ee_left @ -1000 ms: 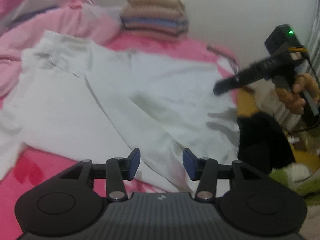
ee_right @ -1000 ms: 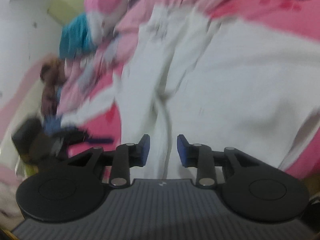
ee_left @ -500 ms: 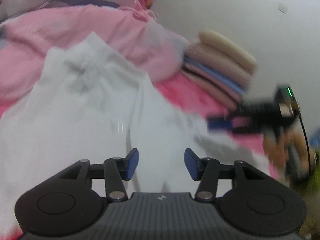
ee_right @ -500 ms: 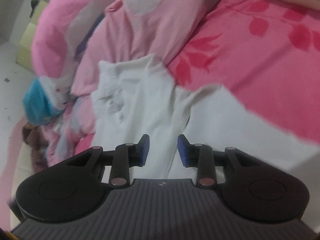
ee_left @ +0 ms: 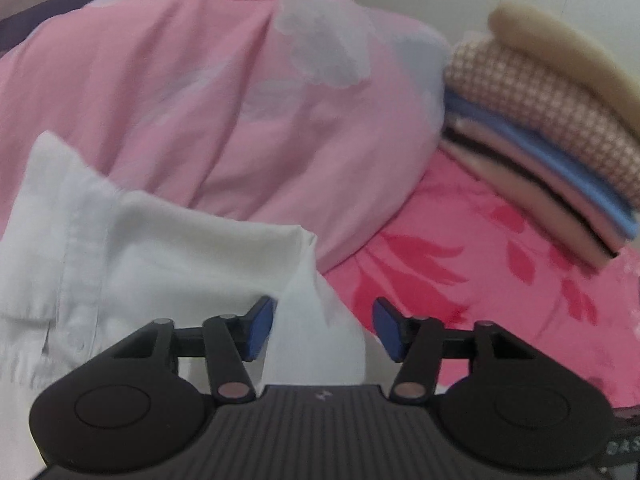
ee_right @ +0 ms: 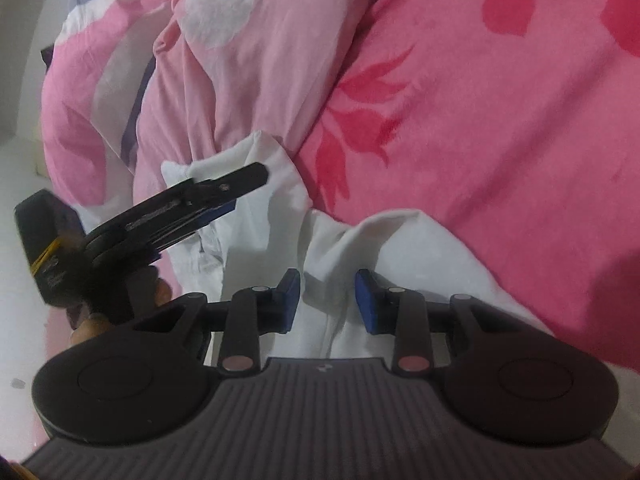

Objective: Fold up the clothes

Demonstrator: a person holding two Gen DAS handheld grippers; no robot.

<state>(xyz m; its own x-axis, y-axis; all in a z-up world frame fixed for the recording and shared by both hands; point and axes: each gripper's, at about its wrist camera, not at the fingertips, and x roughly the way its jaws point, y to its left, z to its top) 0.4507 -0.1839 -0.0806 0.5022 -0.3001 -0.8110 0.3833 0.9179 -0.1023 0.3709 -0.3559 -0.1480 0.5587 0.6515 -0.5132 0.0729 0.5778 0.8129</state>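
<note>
A white shirt point(ee_left: 132, 256) lies rumpled on the pink floral bedsheet point(ee_left: 480, 264), its collar end toward the pink quilt. My left gripper point(ee_left: 323, 330) is open, with a ridge of the white cloth lying between its blue pads point(ee_left: 258, 330). In the right wrist view the same shirt point(ee_right: 400, 248) bunches up, and my right gripper point(ee_right: 327, 304) is open over a fold of it. The left gripper point(ee_right: 224, 192), seen from the side, hovers over the shirt's far edge, held by a hand point(ee_right: 92, 326).
A bulky pink quilt point(ee_left: 208, 92) is heaped behind the shirt. A stack of folded clothes point(ee_left: 560, 132) stands at the back right against a pale wall. In the right wrist view, pink sheet point(ee_right: 500, 100) stretches to the right.
Both grippers have swept down and in toward the shirt's collar end. The views went from the spread-out shirt to a close look at its bunched edge. Jaws stayed open.
</note>
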